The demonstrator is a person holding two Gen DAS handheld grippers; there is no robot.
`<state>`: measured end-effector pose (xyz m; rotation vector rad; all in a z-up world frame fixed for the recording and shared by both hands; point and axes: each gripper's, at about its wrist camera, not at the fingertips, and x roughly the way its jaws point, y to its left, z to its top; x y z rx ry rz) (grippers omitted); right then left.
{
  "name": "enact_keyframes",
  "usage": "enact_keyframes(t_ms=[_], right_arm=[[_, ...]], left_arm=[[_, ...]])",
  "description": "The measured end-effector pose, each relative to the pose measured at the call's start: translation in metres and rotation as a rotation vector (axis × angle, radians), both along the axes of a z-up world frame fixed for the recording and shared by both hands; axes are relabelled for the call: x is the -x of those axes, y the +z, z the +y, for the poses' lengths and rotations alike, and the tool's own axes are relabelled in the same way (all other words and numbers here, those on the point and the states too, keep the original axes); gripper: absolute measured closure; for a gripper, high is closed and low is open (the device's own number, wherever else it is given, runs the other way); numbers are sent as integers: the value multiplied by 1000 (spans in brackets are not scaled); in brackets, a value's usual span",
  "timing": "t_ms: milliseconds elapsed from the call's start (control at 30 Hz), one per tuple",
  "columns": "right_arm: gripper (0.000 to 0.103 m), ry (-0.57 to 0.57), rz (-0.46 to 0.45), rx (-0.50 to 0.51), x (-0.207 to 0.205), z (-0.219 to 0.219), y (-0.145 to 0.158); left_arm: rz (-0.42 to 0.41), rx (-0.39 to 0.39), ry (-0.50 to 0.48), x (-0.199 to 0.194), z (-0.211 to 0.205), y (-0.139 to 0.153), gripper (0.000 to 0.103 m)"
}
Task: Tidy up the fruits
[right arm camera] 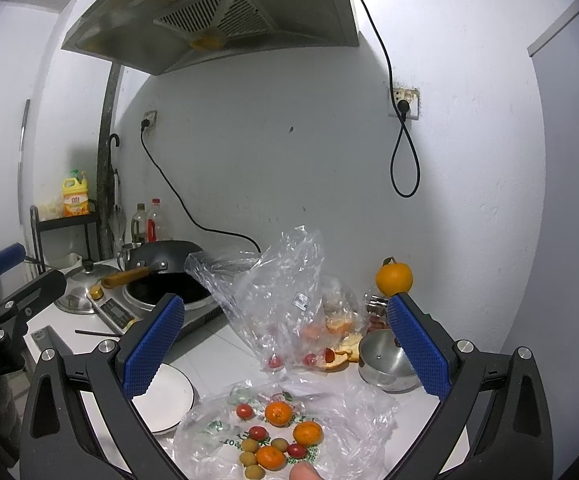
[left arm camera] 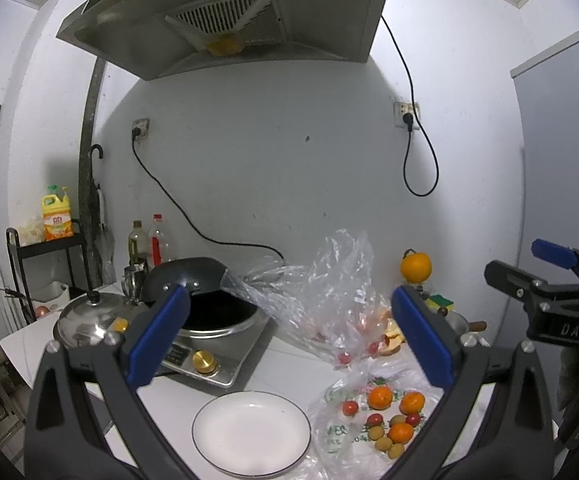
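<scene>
The left claw point(left arm camera: 289, 334) is wide open and empty, above the white surface point(left arm camera: 289, 372). The right claw point(right arm camera: 285, 350) is also wide open and holds nothing. The lower part of both claws is cut off by the picture edge.

The fruits lie on a flat printed plastic bag point(right arm camera: 345, 412) on the surface: three small oranges point(right arm camera: 278, 413), some red cherry tomatoes point(right arm camera: 244, 411) and a few small yellow-brown fruits point(right arm camera: 249, 445), whose kind I cannot tell. Just beside this bag stands an empty white plate point(left arm camera: 251, 432); in the right wrist view it is half hidden behind the blue claw pad.

Behind, a crumpled clear bag point(right arm camera: 277, 292) holds more tomatoes and orange pieces, hard to make out through the plastic. A large orange point(right arm camera: 394, 278) stands near the wall. A small steel pot point(right arm camera: 385, 364) is partly hidden by the right pad.
</scene>
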<state>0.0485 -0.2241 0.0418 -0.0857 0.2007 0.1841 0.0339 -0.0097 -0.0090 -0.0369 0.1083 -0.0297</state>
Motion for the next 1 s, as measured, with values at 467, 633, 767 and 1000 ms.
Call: enact_keyframes(t_ms=[467, 633, 767, 1000], right_arm=[[0, -28, 99, 0, -28, -30, -34], [0, -40, 143, 17, -38, -47, -54], [0, -61, 171, 21, -44, -66, -70], [1, -52, 273, 39, -59, -89, -109]], left_arm=[[98, -36, -32, -32, -36, -23, 1], [154, -53, -49, -47, -54, -39, 1], [205, -75, -73, -58, -71, -58, 1], [312, -104, -103, -81, -96, -98, 2]])
